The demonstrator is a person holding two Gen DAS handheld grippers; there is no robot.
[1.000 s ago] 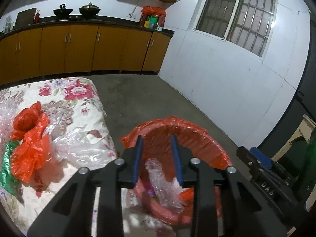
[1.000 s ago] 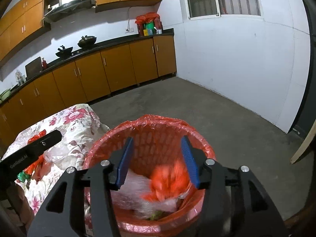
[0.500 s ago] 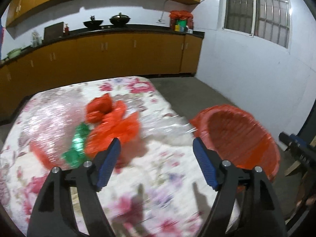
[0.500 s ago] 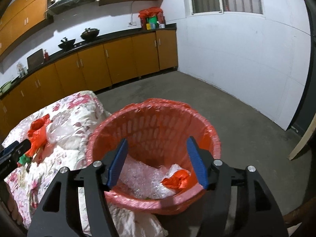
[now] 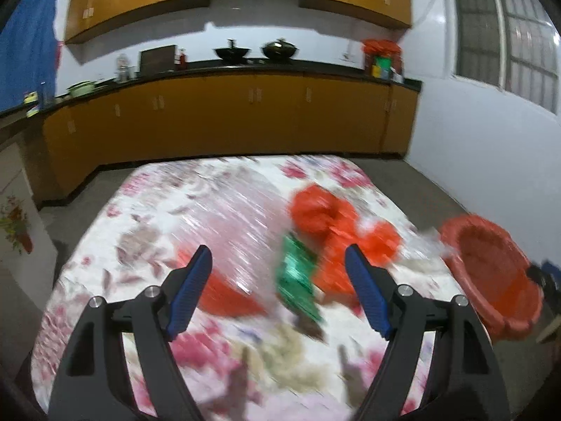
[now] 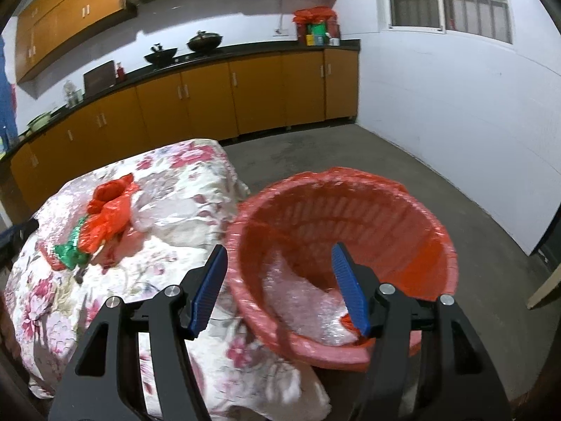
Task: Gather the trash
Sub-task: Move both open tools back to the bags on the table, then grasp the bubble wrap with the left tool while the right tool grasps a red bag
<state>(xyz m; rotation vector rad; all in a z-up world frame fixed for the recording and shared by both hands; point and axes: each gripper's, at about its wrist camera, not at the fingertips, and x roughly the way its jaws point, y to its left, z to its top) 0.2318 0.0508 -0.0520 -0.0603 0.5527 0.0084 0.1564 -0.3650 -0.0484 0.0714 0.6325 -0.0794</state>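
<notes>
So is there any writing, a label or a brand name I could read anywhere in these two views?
None can be read.
Boxes under the red bag on the counter: colourful packaging, any print too small to make out.
Green wrapper on the floral tablecloth: blurred, no letters show.
Red bin: no label visible.
Both tools: no marking shows in these views.

Left wrist view: bags [image 5: 336, 235] and a wrapper [image 5: 296, 280] lie on the table [image 5: 147, 217] ahead, between the spread jaws; the basket [image 5: 491, 280] stands right of them. Right wrist view: basket rim [image 6: 245, 280] between the jaws, plastic wrap [image 6: 301, 301] inside, table left.
</notes>
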